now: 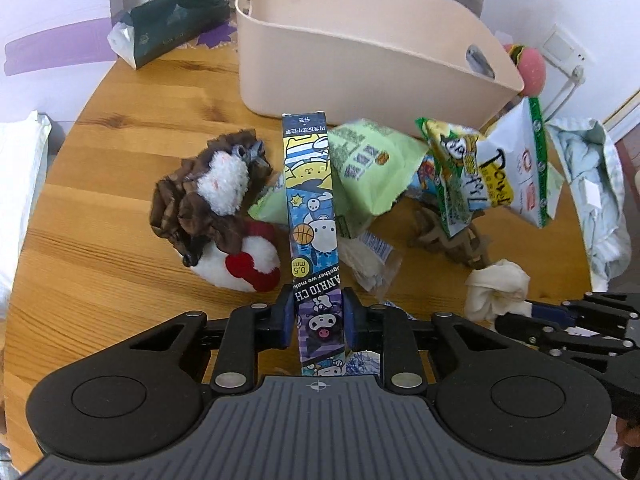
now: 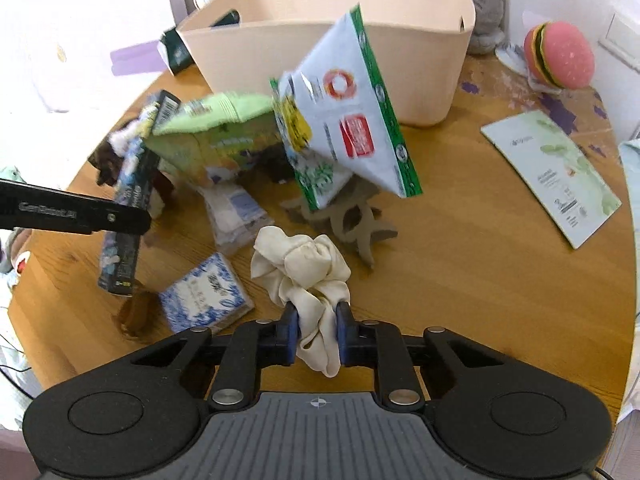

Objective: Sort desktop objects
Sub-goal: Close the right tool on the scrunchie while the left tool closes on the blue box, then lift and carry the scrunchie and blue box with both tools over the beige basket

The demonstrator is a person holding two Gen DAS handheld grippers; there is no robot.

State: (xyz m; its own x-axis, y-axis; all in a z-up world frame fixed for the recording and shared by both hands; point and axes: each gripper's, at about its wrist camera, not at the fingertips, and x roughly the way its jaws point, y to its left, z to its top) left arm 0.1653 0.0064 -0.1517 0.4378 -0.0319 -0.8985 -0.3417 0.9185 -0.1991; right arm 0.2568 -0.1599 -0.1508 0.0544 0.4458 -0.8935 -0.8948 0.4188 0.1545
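Observation:
A long blue cartoon-printed pen box (image 1: 310,200) stands up between the pads of my left gripper (image 1: 318,312), which is shut on its lower part. From the right wrist view the same box (image 2: 128,208) hangs tilted above the wooden table. My right gripper (image 2: 317,324) is shut on a cream fabric scrunchie (image 2: 304,264), whose bunched folds bulge above the pads. That scrunchie (image 1: 496,284) and the right gripper (image 1: 560,312) also show at the right of the left wrist view. A beige plastic bin (image 1: 360,52) sits at the back of the table.
In front of the bin lie a white-and-green snack bag (image 2: 348,120), a green pack (image 1: 372,168), a wooden lattice piece (image 2: 352,220) and a blue-white tissue pack (image 2: 204,296). A brown scrunchie and plush (image 1: 208,200) lie left. A booklet (image 2: 552,176) and burger toy (image 2: 560,56) are right.

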